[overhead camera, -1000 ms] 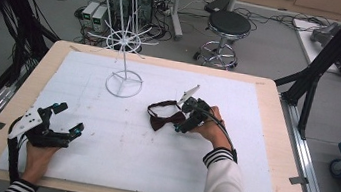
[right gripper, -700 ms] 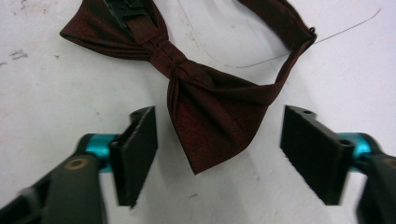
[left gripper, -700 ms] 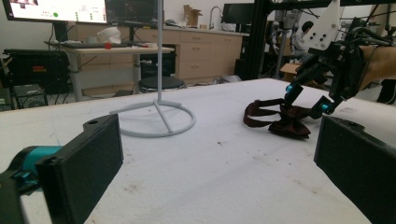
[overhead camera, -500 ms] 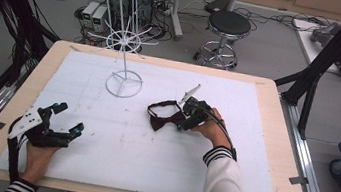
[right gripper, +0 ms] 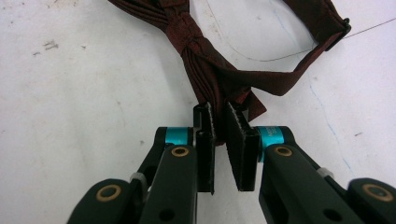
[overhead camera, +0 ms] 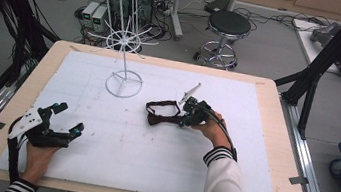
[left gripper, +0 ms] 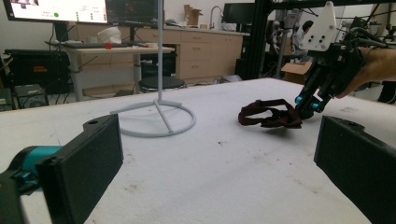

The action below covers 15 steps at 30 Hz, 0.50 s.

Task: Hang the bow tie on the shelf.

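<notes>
Right gripper (right gripper: 218, 122) pinches the pleated end of a dark red bow tie (right gripper: 205, 56), strap looped, lying right of the white wire stand (overhead camera: 124, 77). Left gripper (overhead camera: 65, 119) gapes wide.

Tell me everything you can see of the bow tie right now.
The bow tie is dark red, of pleated, woven-looking fabric with a central knot and a thin neck strap looping round to a small dark clasp. It lies flat and a bit crumpled on the white foam sheet, right of the wire stand's ring base. The right gripper has its fingers closed on one wing's end.
</notes>
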Available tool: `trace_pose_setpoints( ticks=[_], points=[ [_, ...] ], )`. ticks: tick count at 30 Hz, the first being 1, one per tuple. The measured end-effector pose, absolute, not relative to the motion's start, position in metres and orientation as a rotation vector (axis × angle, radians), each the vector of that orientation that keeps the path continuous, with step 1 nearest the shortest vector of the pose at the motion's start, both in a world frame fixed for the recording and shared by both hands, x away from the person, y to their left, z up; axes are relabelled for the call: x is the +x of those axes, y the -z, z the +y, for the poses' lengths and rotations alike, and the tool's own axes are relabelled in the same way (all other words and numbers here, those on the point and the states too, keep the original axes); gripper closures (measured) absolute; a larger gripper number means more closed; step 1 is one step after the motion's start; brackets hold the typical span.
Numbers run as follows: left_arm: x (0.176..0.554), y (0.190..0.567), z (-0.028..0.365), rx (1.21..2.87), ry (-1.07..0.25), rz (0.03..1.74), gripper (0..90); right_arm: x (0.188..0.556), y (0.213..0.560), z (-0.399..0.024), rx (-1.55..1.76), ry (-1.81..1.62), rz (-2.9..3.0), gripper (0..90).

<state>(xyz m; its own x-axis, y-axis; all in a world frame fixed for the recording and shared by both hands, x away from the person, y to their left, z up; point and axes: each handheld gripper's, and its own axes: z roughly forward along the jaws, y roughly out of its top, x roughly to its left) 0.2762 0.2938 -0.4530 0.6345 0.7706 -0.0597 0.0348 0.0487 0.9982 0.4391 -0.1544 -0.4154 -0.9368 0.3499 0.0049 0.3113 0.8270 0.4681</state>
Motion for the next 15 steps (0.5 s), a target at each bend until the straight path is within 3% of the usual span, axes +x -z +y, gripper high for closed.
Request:
trace_pose_setpoints(
  ticks=[15],
  points=[
    [0.277,0.4527,0.2938,1.421,-0.651,0.751,1.7,0.4343,0.4076,-0.1545,0.528,-0.82,2.927,82.6]
  ],
)
